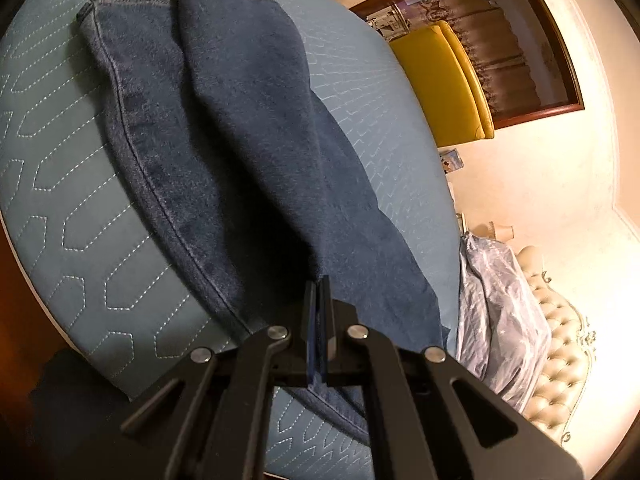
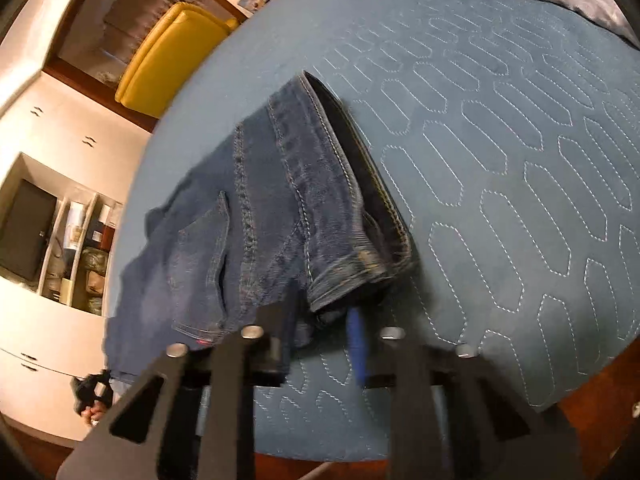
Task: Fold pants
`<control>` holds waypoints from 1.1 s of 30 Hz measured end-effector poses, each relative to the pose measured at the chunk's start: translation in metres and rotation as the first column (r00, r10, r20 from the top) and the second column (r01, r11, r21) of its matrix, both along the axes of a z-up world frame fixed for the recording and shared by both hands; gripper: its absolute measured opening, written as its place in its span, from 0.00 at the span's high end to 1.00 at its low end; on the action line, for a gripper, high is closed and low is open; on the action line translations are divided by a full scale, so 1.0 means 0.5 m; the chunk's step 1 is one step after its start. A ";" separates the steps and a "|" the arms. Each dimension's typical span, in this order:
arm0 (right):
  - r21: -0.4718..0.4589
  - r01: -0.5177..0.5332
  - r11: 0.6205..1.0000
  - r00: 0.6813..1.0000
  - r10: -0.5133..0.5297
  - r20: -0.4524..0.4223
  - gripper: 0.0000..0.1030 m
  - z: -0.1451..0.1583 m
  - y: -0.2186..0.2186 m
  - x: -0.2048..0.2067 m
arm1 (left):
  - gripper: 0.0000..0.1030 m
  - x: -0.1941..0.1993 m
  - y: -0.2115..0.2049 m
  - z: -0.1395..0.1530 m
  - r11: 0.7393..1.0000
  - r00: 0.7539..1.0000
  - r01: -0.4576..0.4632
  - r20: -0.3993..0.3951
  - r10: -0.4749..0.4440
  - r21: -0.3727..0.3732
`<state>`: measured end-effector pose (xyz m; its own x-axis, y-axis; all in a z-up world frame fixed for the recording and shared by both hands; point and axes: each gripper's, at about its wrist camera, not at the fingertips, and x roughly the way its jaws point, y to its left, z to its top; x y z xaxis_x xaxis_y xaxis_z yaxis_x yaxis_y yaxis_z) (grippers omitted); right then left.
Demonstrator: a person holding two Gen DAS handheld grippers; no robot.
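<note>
Dark blue jeans (image 1: 240, 140) lie on the blue quilted bed (image 1: 60, 200), legs stretched away, hems at the far end. My left gripper (image 1: 319, 280) hovers over the denim near its close edge, shut, pads pressed together with no cloth visible between them. In the right wrist view the jeans (image 2: 260, 208) show their top part, the waistband facing right. The waistband's near corner (image 2: 340, 280) hangs down at my right gripper (image 2: 322, 312), whose fingers stand apart on either side of it without pressing. The picture there is blurred.
A grey-blue duvet (image 1: 500, 300) is bunched at the bed's head beside a tufted headboard (image 1: 560, 340). A yellow chair (image 2: 172, 52) stands past the bed. White shelves (image 2: 76, 248) line the wall. A person's hand (image 2: 90, 408) shows at the jeans' far edge.
</note>
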<state>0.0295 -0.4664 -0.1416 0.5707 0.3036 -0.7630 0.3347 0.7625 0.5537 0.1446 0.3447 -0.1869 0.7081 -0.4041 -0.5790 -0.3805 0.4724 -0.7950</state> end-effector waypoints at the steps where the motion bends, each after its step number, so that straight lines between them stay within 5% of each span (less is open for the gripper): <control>1: -0.017 -0.007 1.000 1.000 0.008 0.005 0.87 0.007 0.001 -0.001 | 0.99 -0.001 0.001 0.002 1.000 1.000 -0.004 -0.004 0.004 0.001; 7: -0.112 -0.041 0.993 0.999 0.044 0.030 0.89 0.069 0.006 0.007 | 0.99 -0.054 -0.005 0.055 0.999 0.999 -0.028 0.042 0.026 0.043; 11: -0.107 -0.040 0.993 0.999 0.038 -0.020 0.89 0.046 0.000 0.012 | 0.99 -0.082 0.001 0.014 0.999 0.999 -0.042 -0.008 0.042 0.011; 22: -0.252 -0.077 0.965 0.994 0.054 -0.093 0.89 -0.014 0.017 0.027 | 0.97 -0.099 0.003 -0.027 0.999 0.999 -0.051 0.010 0.052 -0.017; 25: -0.275 -0.077 0.958 0.993 0.050 -0.104 0.89 -0.017 0.023 0.034 | 0.81 -0.091 0.045 -0.045 0.994 0.995 -0.098 0.021 0.100 -0.055; 33: -0.294 -0.081 0.952 0.991 0.046 -0.124 0.89 -0.022 0.029 0.040 | 0.81 -0.047 0.206 -0.046 0.973 0.976 -0.213 0.030 0.217 -0.091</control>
